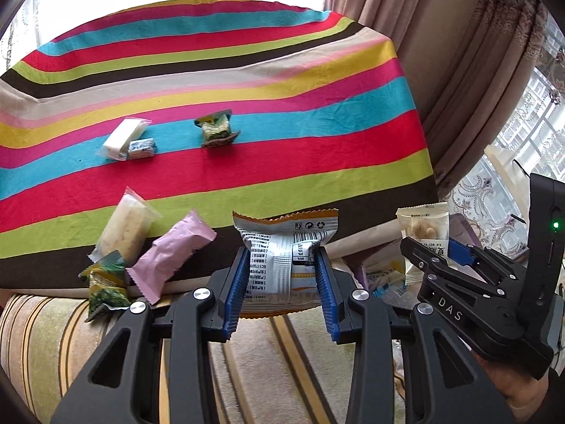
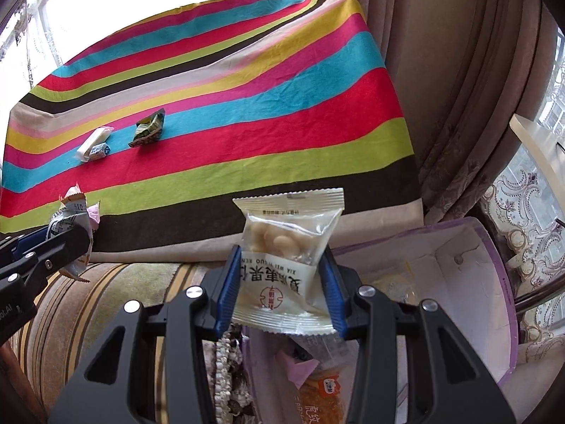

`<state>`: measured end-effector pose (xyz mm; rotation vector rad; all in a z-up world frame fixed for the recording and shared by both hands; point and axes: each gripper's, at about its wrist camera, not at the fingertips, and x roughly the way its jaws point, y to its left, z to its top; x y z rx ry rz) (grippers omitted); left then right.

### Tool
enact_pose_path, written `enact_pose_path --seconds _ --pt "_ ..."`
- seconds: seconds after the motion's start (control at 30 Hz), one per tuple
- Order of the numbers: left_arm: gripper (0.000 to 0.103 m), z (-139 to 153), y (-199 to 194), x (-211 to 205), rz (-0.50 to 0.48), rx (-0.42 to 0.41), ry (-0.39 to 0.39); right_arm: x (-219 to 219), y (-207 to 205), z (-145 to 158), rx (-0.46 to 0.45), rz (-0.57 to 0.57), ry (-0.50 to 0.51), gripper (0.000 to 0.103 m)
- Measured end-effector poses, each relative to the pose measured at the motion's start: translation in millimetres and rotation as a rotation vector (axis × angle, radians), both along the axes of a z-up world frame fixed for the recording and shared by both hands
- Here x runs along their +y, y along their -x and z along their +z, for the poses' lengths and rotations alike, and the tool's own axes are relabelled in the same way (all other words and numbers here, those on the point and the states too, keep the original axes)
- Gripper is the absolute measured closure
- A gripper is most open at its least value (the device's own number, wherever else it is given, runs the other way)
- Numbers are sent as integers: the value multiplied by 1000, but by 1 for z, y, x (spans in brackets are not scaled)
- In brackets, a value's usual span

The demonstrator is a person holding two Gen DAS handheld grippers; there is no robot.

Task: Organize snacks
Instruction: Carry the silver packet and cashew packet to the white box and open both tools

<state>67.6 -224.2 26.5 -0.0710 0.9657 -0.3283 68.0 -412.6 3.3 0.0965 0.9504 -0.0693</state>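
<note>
Left wrist view: left gripper [image 1: 282, 275] pinching a silver packet [image 1: 282, 258] with an orange zigzag edge and a barcode, both blue pads pressed against its sides, held upright over the near edge of the striped cloth [image 1: 247, 70]. At 3 o'clock from it, right gripper [image 1: 441, 251] clamped on a white nut packet [image 1: 422, 226], a hand [image 1: 512, 385] beneath the black body. At 9 o'clock, lying on the cloth's near edge: pink packet [image 1: 173, 251], clear rice-cake packet [image 1: 123, 229] touching it, green packet [image 1: 106, 282] overhanging the edge. Farther back, toward 11 o'clock on the blue stripe: white bar [image 1: 122, 137] touching a small blue-white candy [image 1: 141, 148], with another green packet [image 1: 215, 129] well apart to their right. Right wrist view: same white nut packet [image 2: 286, 258] squeezed between blue pads [image 2: 227, 289], nuts visible through its clear window, raised above a lilac-rimmed box [image 2: 494, 282] at 4 o'clock. Inside the box, an orange packet [image 2: 325, 392] and pink wrapper scrap [image 2: 300, 367]. Striped sofa fabric [image 2: 106, 300] below the cloth; curtain [image 2: 441, 70] at 2 o'clock.
</note>
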Motion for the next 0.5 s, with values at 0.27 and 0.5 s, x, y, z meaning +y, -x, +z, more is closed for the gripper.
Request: enact_pose_path --seconds 0.27,0.5 --pt "68 -5 10 -42 -127 26 17 -44 17 -8 21 -94 -5 59" --pt "67 -9 21 -79 -285 65 82 -70 28 -9 26 -153 3 59"
